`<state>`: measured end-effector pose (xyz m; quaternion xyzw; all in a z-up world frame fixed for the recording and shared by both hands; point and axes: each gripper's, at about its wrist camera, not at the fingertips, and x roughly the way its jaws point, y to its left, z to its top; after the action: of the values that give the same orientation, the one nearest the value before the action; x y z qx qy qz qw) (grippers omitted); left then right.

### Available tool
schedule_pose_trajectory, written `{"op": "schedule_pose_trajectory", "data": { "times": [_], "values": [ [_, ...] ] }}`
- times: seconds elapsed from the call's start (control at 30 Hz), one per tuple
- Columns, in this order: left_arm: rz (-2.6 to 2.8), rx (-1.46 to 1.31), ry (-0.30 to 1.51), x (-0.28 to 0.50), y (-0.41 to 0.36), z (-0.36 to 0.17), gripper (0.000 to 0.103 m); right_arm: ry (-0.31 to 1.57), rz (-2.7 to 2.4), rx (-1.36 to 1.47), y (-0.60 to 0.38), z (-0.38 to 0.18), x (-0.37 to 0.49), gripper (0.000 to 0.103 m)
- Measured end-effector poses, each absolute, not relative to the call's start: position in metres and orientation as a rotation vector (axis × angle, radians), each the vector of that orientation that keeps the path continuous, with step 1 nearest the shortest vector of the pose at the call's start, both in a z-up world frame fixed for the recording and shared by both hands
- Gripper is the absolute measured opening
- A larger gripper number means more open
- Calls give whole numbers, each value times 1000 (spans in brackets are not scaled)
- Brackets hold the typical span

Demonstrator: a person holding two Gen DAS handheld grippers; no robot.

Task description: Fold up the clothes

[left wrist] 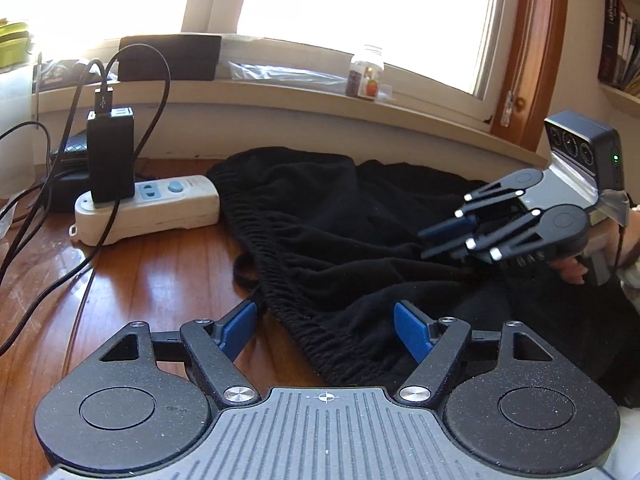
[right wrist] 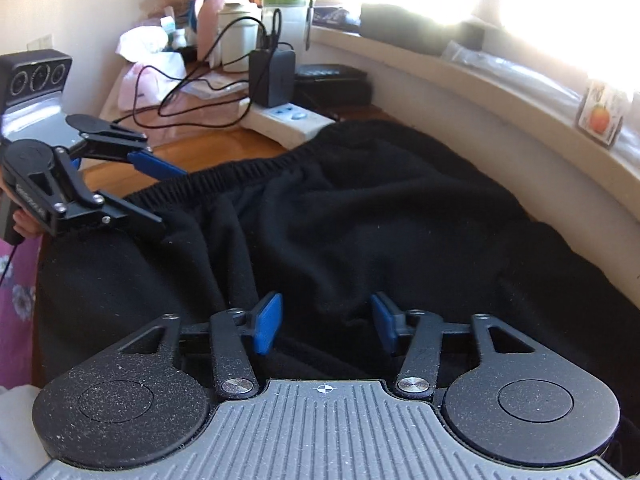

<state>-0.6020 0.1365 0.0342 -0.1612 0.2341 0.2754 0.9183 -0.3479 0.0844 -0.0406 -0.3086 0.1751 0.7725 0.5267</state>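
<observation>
A black garment [left wrist: 340, 232] with a ribbed elastic waistband [left wrist: 288, 280] lies crumpled on the wooden table [left wrist: 132, 280], up against the wall under the window. My left gripper [left wrist: 326, 330] is open, and the waistband runs between its blue pads without touching them. From the right wrist view the left gripper [right wrist: 172, 200] straddles the waistband [right wrist: 240, 172] at the garment's left edge. My right gripper [right wrist: 326, 324] sits low on the garment [right wrist: 360, 208], its pads narrowed on a bunch of black cloth. In the left wrist view the right gripper [left wrist: 430, 244] points into the cloth at the right.
A white power strip [left wrist: 148, 208] with a black charger [left wrist: 110, 156] and loose cables [left wrist: 60, 240] lies left of the garment. A small jar [left wrist: 366, 76] stands on the windowsill. Bottles and containers [right wrist: 240, 20] crowd the table's far end. A hand [left wrist: 572, 272] grips the right tool.
</observation>
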Motion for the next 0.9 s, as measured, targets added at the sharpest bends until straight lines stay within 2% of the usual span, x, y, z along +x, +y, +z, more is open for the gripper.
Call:
{"op": "schedule_pose_trajectory", "data": {
  "times": [0.03, 0.1, 0.27, 0.53, 0.6, 0.67, 0.73, 0.9],
  "values": [
    [571, -331, 473, -604, 137, 36, 78, 421, 1832, -729, 83, -39, -343, 7],
    [574, -345, 451, -611, 139, 39, 78, 377, 1802, -716, 70, -26, -333, 4],
    [605, -351, 447, -618, 147, 41, 78, 344, 1746, -709, 41, 3, -305, 4],
    [627, -326, 464, -602, 170, 41, 75, 339, 1666, -833, 48, -32, -310, 5],
    [611, -308, 493, -592, 180, 39, 69, 326, 1658, -839, 48, -32, -310, 9],
    [585, -299, 526, -582, 188, 36, 65, 302, 1646, -830, 48, -30, -309, 19],
    [545, -309, 553, -572, 193, 33, 57, 269, 1651, -779, 48, -22, -311, 25],
    [459, -307, 514, -562, 187, 42, 54, 266, 1781, -678, 60, -11, -337, 38]
  ]
}}
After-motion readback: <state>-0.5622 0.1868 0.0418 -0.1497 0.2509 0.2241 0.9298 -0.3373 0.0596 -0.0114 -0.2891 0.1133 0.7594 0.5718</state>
